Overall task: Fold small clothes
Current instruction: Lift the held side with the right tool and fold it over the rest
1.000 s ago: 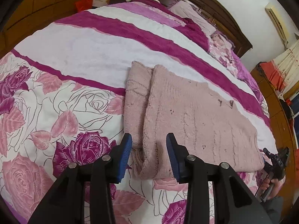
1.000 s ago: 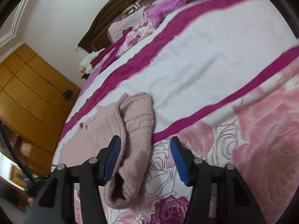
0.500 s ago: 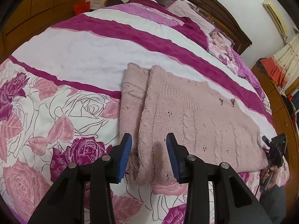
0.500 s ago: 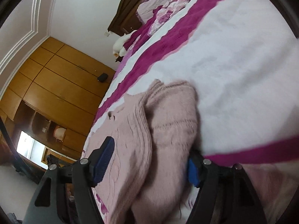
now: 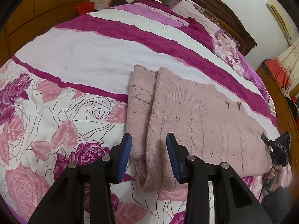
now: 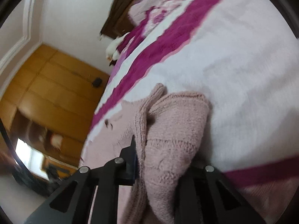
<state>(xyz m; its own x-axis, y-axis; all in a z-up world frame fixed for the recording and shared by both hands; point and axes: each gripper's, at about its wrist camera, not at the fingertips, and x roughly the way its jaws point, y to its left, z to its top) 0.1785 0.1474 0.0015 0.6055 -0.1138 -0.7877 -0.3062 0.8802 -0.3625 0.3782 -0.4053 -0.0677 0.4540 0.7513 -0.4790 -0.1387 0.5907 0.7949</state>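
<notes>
A pale pink knitted sweater (image 5: 196, 115) lies flat on the bed, its left sleeve (image 5: 138, 102) folded alongside the body. My left gripper (image 5: 148, 155) is open, its blue pads straddling the sweater's near left edge just above it. In the right wrist view the sweater's other sleeve (image 6: 172, 136) fills the space between my right gripper's fingers (image 6: 162, 169), which have closed in on the bunched knit; the right pad is hidden behind the fabric.
The bed has a white, magenta-striped and rose-printed cover (image 5: 74, 59). A dark wooden headboard (image 5: 205, 1) and pillows lie at the far end. Wooden wardrobes (image 6: 46, 93) line the wall. The right gripper device (image 5: 278, 149) shows at the sweater's far right end.
My right gripper moved down onto the sleeve and its fingers closed around it. My left gripper shifted slightly forward over the sweater's edge and stayed open.
</notes>
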